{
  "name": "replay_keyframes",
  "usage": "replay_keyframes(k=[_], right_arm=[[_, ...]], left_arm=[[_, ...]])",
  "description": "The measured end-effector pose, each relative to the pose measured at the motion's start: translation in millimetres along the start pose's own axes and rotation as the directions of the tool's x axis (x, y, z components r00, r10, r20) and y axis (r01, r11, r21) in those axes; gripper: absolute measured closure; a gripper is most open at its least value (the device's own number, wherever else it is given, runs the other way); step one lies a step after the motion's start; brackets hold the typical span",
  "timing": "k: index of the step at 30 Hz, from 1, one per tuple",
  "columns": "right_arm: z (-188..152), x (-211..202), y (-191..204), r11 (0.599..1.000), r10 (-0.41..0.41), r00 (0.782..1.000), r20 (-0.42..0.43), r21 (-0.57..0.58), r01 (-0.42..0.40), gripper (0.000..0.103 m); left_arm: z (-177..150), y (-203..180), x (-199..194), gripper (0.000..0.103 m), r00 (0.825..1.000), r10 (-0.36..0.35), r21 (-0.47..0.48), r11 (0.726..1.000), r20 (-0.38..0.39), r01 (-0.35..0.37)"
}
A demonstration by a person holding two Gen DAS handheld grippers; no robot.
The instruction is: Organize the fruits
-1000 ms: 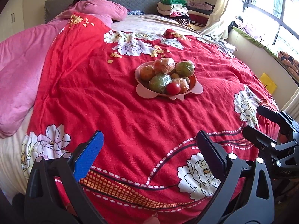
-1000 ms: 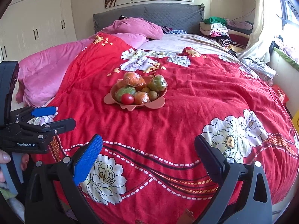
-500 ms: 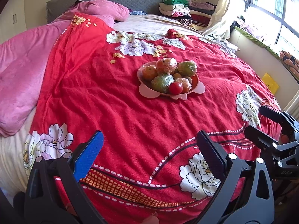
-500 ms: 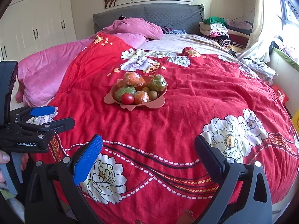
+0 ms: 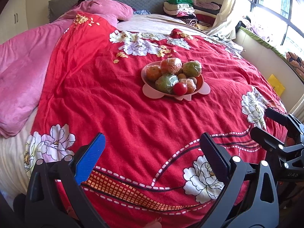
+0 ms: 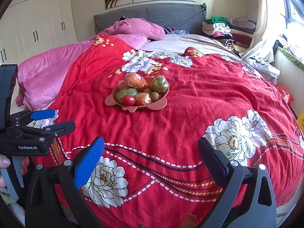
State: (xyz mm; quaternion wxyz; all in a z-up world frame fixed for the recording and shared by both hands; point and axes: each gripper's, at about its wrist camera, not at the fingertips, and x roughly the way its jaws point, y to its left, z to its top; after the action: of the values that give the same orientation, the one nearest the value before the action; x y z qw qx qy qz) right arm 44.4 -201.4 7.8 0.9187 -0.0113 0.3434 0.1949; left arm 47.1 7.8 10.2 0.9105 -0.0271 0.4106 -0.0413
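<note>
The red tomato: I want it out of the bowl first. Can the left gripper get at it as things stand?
Probably yes. The tomato sits at the bowl's near rim, uncovered, the left gripper is open and empty, and only bare bedspread lies between them.

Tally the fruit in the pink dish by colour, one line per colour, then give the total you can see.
Orange, plastic-wrapped: 3
Green, plastic-wrapped: 2
Red, unwrapped: 1
Small brown: 2
Total visible in the pink dish: 8; any fruit buried under the pile cannot be seen.
</note>
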Motion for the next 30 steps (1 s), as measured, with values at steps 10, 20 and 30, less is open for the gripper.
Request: replay_keyframes(k=[10, 20, 30], right_arm=[[-0.1, 0.0, 0.3, 1.000, 0.002, 1.000, 0.000, -0.001, -0.002, 0.005], [-0.2, 1.1, 0.6, 1.000, 0.001, 1.000, -0.005, -0.006, -0.001, 0.005], [-1.3, 4.5, 1.3, 1.000, -0.002, 1.000, -0.010, -0.009, 0.002, 0.005]], left_arm=[[-1.4, 1.7, 1.7, 0.010, 1.000, 0.007, 0.004, 1.000, -0.004, -0.007], [-2.4, 1.0, 2.4, 0.010, 1.000, 0.008, 0.005, 1.000, -0.008, -0.008], [-2.2, -0.1, 2.6, 0.010, 1.000, 0.014, 0.002, 1.000, -0.011, -0.014]])
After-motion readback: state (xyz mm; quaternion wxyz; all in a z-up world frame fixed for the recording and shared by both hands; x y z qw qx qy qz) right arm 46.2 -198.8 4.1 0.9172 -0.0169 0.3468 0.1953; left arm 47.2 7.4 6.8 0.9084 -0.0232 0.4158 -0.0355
